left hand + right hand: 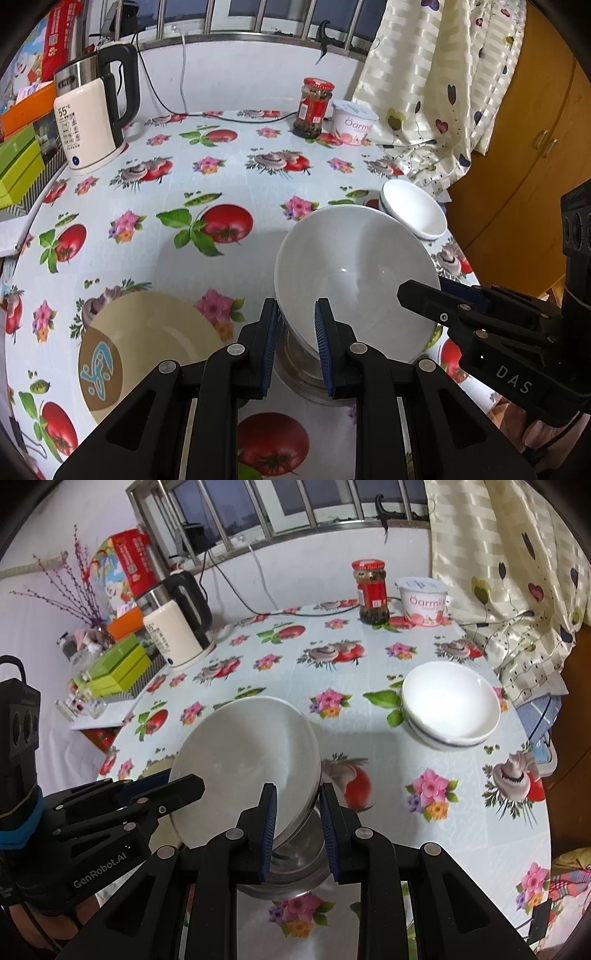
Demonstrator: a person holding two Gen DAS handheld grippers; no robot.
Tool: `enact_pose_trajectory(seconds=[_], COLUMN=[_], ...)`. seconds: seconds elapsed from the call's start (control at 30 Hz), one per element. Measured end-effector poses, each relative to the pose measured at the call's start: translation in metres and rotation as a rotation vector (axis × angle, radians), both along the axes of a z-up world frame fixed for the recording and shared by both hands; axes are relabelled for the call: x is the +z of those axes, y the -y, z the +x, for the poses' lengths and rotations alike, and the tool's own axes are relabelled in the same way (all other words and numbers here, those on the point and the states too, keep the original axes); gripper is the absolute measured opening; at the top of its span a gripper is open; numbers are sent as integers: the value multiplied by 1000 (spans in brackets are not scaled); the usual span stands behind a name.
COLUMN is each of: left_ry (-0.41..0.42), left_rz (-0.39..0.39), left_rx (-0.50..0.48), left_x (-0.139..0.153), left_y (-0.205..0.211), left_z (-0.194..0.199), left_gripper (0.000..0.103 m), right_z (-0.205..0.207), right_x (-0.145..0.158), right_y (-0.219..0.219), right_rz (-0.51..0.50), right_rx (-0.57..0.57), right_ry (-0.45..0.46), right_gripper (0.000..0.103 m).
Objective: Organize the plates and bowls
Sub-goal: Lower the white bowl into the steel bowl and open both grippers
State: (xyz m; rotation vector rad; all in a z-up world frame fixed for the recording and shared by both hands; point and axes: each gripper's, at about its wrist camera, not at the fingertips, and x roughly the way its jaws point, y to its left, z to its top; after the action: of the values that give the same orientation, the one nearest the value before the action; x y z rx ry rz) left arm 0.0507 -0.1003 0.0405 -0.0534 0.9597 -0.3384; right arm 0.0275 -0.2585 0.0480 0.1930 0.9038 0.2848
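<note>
I hold a large white bowl [354, 266] [243, 753] tilted above the flowered table, with a gripper on each side. My left gripper [295, 308] [184, 781] is shut on its left rim. My right gripper [293, 794] [424, 291] is shut on its right rim. Under the bowl a shiny grey base [306, 373] [291, 871] shows, mostly hidden. A beige plate with a blue motif [147, 343] lies at the near left. Two small white bowls, stacked [413, 210] [450, 705], stand at the table's right edge.
A white kettle [92, 122] [177, 635] and green and orange boxes [18, 166] line the left side. A red-lidded jar [314, 107] and a yoghurt tub [352, 122] stand at the back. A curtain [436, 92] hangs at the right beside a wooden cabinet [524, 147].
</note>
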Motion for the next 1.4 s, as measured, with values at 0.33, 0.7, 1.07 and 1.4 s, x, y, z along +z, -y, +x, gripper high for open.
enact_pose_trajectory(seconds=[0.33,0.7,1.07,1.4], left_ry=[-52,-93,-99,-82], left_rz=[11,15,10,-15], left_rx=[-10,-17,-23,-26], left_x=[-13,-25,-33,-29], left_y=[2,4,6,2], left_z=[-1,2,4,4], left_gripper=[22,22,22,22], right_z=[-2,0,4,4], right_x=[-15,-28,-37,-35], right_y=[0,1,3,2], right_rz=[-5,0,-4,-8], right_rx=[1,2,5,11], right_ry=[-47,-86,-109,-99], right_gripper=[23,25,26,28])
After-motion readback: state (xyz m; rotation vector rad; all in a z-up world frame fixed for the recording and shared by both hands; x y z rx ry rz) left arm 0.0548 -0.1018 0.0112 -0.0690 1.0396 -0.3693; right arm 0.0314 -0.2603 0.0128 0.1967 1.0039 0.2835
